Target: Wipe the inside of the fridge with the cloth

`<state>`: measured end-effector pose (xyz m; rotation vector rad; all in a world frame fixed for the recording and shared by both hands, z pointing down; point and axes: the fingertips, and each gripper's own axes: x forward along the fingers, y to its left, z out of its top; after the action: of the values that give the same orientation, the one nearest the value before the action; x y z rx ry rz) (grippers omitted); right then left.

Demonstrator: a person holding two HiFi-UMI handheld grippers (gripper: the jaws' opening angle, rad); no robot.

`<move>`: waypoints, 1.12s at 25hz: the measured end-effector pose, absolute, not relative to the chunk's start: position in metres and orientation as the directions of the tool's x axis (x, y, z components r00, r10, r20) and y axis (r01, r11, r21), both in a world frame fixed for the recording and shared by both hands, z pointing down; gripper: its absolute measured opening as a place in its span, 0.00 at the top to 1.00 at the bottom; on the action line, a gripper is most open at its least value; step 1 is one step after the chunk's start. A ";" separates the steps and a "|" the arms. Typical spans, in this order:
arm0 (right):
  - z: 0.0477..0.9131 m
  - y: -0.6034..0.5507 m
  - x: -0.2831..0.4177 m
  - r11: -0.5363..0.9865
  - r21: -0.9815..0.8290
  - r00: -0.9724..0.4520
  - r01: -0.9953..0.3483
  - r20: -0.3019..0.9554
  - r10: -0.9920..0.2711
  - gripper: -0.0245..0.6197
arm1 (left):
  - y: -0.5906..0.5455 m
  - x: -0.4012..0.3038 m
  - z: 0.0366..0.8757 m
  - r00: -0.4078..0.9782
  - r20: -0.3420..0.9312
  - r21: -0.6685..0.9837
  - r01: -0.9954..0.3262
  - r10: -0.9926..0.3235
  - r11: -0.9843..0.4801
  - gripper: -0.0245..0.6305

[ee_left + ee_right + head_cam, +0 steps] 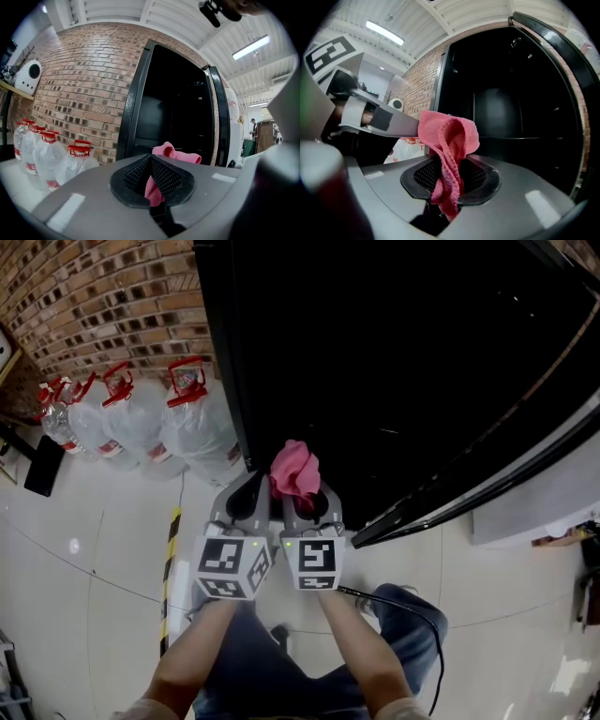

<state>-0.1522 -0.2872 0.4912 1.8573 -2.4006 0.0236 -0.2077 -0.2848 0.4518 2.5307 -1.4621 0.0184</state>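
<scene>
A pink cloth (pixel 295 472) bunches up between my two grippers, which are held side by side in front of the open black fridge (pixel 403 362). My right gripper (pixel 314 498) is shut on the cloth (pixel 450 136), which folds over above its pads (pixel 478 176) and hangs down between them. My left gripper (pixel 246 488) also has pink cloth (pixel 152 187) pinched between its pads (pixel 166 176), with more cloth (pixel 176 153) showing just beyond. The fridge's dark inside (pixel 511 108) with its shelves lies straight ahead. In the right gripper view, the left gripper's finger (pixel 379 119) shows at the left.
The fridge door (pixel 487 484) stands open to the right. Several large water bottles (pixel 141 418) with red caps stand by the brick wall (pixel 103 296) at the left. Yellow-black tape (pixel 172 540) marks the tiled floor. A black cable (pixel 412 606) trails by the person's legs.
</scene>
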 end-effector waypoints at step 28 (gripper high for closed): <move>0.558 -0.472 -0.125 0.199 0.115 -0.179 -0.973 0.161 -0.971 0.80 | -0.328 -0.170 0.449 0.588 0.110 0.118 -0.808 -0.801 -0.577 0.97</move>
<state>-0.1254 -0.4720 0.5576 1.8718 -2.2709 0.0206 -0.1700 -0.3278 0.4487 2.6583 -1.3576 0.0664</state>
